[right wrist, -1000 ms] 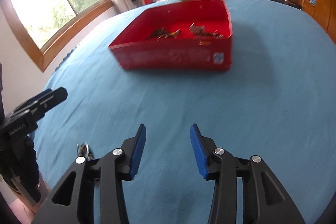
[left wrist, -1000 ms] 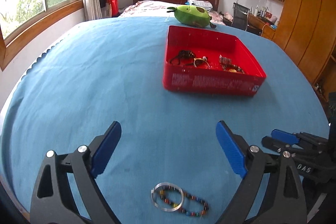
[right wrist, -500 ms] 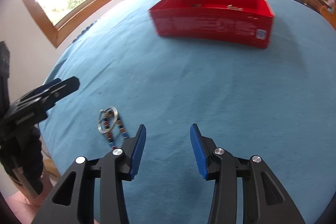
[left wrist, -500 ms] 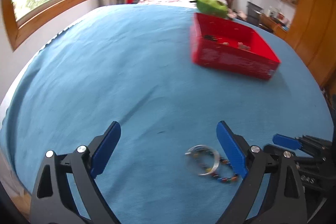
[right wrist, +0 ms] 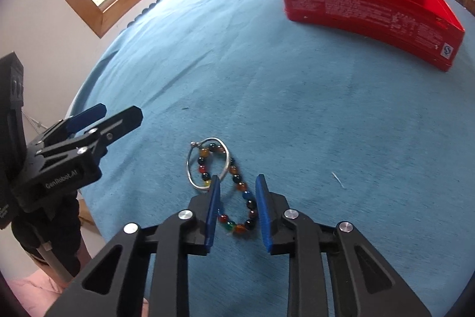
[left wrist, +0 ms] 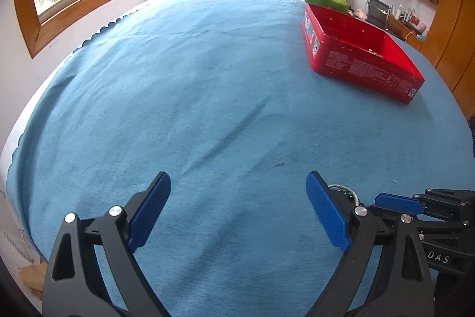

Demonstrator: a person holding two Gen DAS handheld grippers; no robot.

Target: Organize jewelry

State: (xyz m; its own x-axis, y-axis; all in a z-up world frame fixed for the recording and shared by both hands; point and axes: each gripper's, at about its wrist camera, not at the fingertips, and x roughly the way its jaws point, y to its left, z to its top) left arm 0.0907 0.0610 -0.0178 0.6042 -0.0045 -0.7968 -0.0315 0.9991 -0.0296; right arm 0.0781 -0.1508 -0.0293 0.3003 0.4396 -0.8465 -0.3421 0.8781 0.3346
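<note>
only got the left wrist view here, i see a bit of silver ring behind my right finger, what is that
Observer: The right wrist view shows a silver bangle lying on the blue cloth, overlapping a bead bracelet.
Operator: where's the right gripper on it
Observer: The right gripper is open, its fingers either side of the bracelet's near loop; the bangle sits mostly outside the left finger.
Operator: anything gripped yet
Observer: No, both pieces lie loose on the cloth. The left gripper is open and empty.
Operator: box blocked?
Observer: No, the red box is further back with bare cloth between.
</note>
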